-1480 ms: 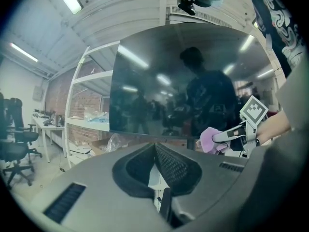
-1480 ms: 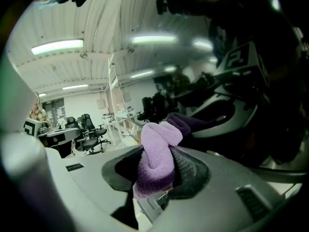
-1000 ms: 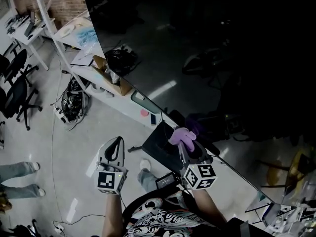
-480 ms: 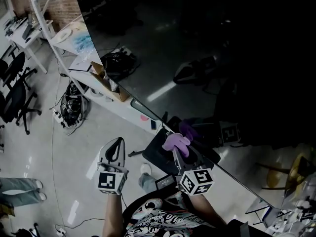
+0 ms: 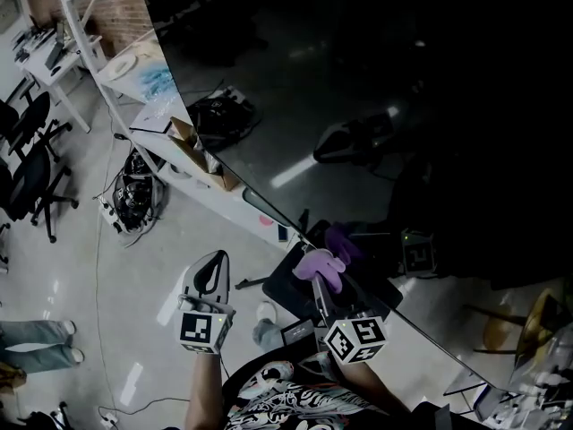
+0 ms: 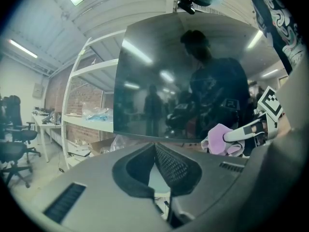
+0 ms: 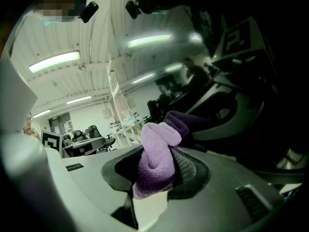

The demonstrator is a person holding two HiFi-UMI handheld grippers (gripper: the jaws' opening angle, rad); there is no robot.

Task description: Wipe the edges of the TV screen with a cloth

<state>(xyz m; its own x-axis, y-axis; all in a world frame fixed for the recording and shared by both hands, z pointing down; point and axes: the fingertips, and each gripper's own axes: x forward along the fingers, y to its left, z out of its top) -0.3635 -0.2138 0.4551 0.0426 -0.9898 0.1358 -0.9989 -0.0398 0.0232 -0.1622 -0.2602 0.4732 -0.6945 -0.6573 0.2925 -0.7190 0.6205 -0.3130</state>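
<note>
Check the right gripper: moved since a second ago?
Yes, slightly: the right gripper, shut on the purple cloth, has slid left along the TV lower edge, closer to the pink spot.

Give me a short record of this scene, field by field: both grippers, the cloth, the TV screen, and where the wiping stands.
Right gripper: fingers shut on the purple cloth
Left gripper: fingers together, nothing between them, held away from the screen
Cloth position: at the lower edge of the TV screen, its reflection right beside it
Screen: dark, reflecting the room
Below screen: cardboard box on a white shelf
Wiping: cloth at the bottom edge
</note>
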